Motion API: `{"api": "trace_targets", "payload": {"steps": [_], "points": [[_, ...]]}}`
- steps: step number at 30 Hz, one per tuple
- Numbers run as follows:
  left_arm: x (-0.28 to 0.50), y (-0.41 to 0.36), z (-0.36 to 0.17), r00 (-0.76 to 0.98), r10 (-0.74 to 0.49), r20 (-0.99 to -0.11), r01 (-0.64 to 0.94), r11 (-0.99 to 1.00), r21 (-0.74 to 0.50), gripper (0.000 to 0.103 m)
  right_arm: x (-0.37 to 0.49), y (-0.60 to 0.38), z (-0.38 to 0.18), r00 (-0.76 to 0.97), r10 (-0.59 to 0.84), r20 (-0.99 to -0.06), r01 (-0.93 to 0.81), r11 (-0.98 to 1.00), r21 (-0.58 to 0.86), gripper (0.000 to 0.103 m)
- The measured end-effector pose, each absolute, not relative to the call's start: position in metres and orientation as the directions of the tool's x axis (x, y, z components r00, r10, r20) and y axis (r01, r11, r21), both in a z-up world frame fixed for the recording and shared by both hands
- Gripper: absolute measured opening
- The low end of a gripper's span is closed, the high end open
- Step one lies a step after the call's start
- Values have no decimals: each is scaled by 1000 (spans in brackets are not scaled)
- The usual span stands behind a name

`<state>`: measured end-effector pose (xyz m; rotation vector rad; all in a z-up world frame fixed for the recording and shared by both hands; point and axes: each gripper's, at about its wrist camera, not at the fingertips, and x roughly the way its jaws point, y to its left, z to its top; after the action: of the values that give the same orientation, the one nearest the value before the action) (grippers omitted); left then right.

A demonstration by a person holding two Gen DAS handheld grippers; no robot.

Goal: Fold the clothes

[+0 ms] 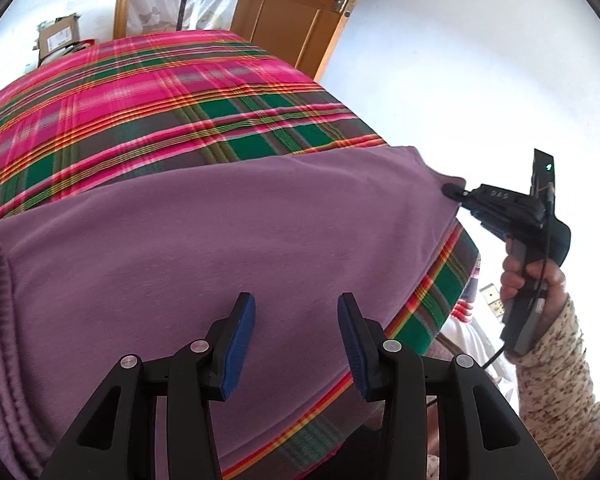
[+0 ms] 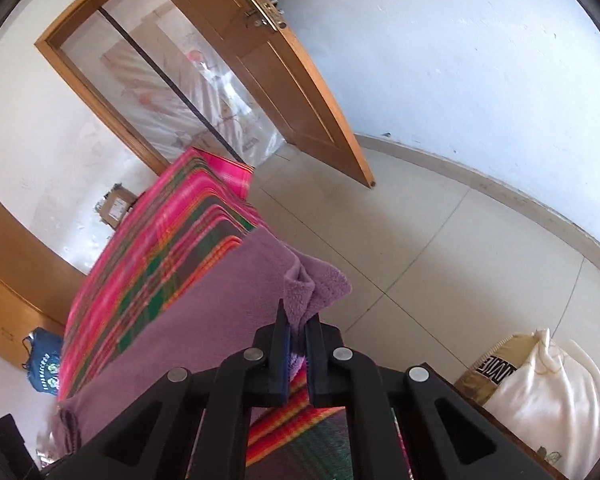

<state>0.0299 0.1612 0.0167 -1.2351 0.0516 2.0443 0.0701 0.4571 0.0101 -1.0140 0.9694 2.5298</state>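
Currently the purple fleece garment (image 1: 228, 236) lies spread across the plaid-covered bed (image 1: 172, 92), filling the lower half of the left wrist view, with one bunched ribbed edge at about 9 o'clock. Right gripper (image 2: 298, 326): jaws clenched on a small pinch of the garment's corner, which pokes out above the tips toward 12 o'clock; in the left wrist view the same tool sits at 3 o'clock, the corner drawn off the bed's edge toward it. Left gripper (image 1: 296, 340): jaws spread wide, nothing between the blue pads (image 1: 240, 344), poised over the fleece near the bed's near edge. Whether this corner is being drawn out flat or lifted for a fold, the views do not settle. Risks, as judged: (1) the right grip is shallow and on soft pile, so a sharp tug could slip the corner free. (2) With only one corner held, pulling may drag the whole garment toward 3 o'clock and off the bed onto the tiled floor (image 2: 440, 248). (3) The bed cover may ruck under the moving fleece. (4) If the left tool closes low, it may catch the cover together with the garment.
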Motion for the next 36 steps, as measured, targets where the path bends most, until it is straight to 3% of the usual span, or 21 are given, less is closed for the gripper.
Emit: {"api": "trace_targets", "payload": {"steps": [10,25,36], "points": [[30,162,14,-265,580,-770,-600,-725,-339,45,76,443,34,-752,43,-657,-406,-816,411,6],[45,163,12,-208,663,-720,-621,-658,-426,45,76,387,99,-839,-1,-544,-245,-892,379,6],[54,171,7,-131,717,-684,-658,-580,-481,44,73,357,116,-852,-37,-522,-176,-919,353,6]]}}
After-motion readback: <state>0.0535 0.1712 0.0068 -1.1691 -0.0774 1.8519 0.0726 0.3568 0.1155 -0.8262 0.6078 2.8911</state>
